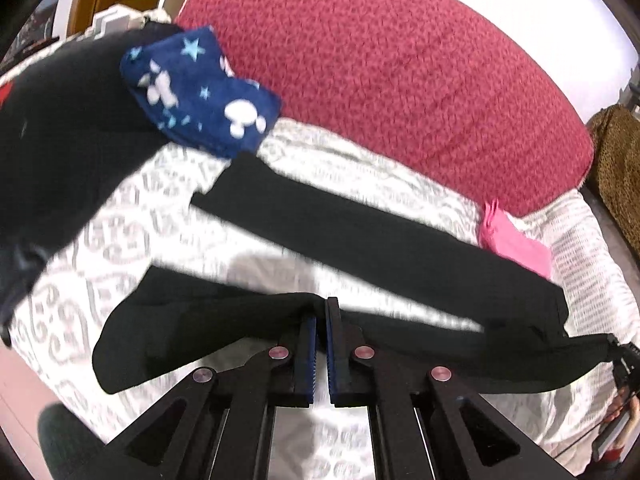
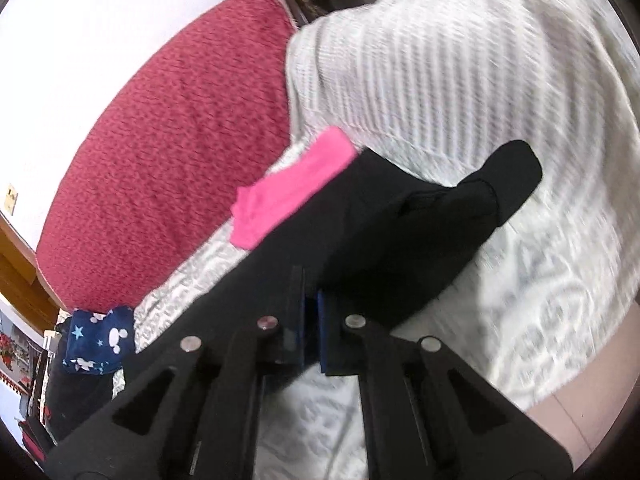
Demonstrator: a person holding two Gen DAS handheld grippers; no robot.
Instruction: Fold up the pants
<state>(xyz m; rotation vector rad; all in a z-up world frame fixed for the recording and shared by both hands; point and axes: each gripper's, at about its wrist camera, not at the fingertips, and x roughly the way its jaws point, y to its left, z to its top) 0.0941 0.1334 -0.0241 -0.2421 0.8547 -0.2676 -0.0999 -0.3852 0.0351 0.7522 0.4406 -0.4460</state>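
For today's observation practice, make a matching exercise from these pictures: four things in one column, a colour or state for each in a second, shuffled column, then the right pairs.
Things:
1. pants
2. small folded cloth
3. big cushion
4. left gripper

Colour or state:
A. bright pink, lying on the bed beside the pants
B. shut on black fabric
C. dark red, at the back of the bed
D. black, held at an edge by both grippers

Pairs: 1-D, 2-A, 3-C, 4-B
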